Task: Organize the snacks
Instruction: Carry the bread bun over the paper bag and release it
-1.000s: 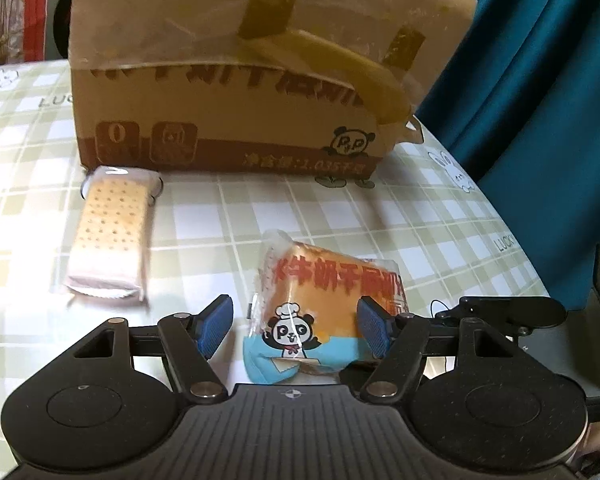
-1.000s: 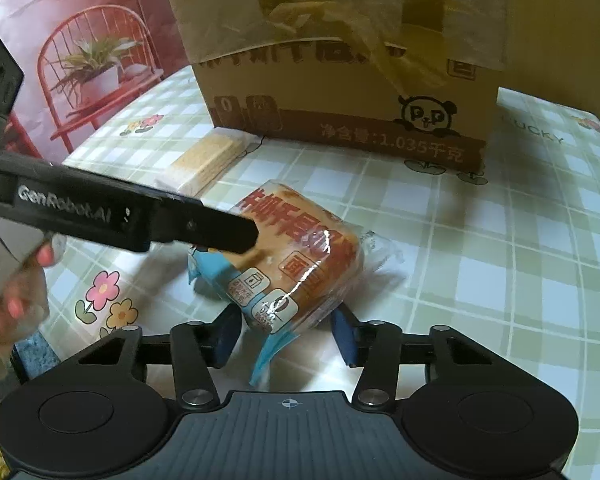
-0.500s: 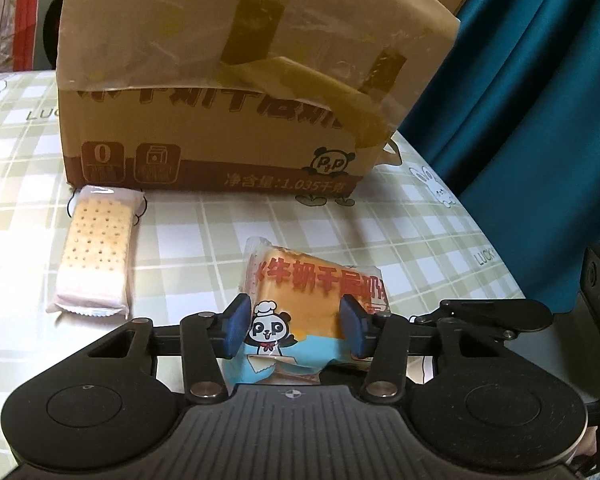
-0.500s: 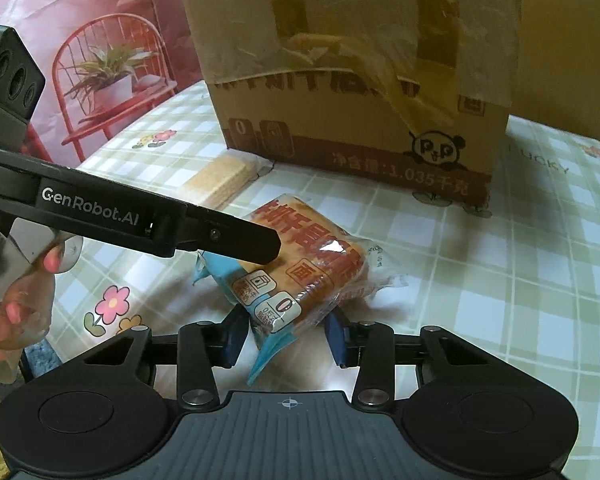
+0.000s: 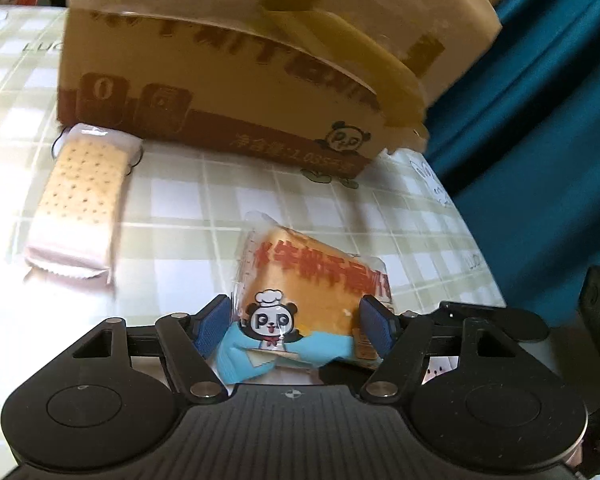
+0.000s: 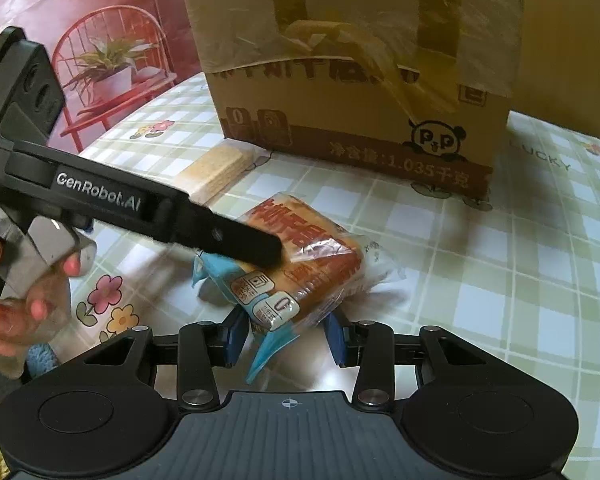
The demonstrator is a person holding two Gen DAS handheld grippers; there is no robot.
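Cake packet point(image 5: 304, 300) lies on the checked table point(image 5: 220, 200), long axis angled toward the cardboard box point(image 5: 260, 80); left gripper point(image 5: 296, 322) and right gripper point(image 6: 286, 332) both clench its blue end

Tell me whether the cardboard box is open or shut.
Shut: the cardboard box has tape across its top, with no gap or raised flap visible.

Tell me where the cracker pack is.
The cracker pack lies flat on the checked tablecloth at the left of the left wrist view, its far end against the cardboard box.
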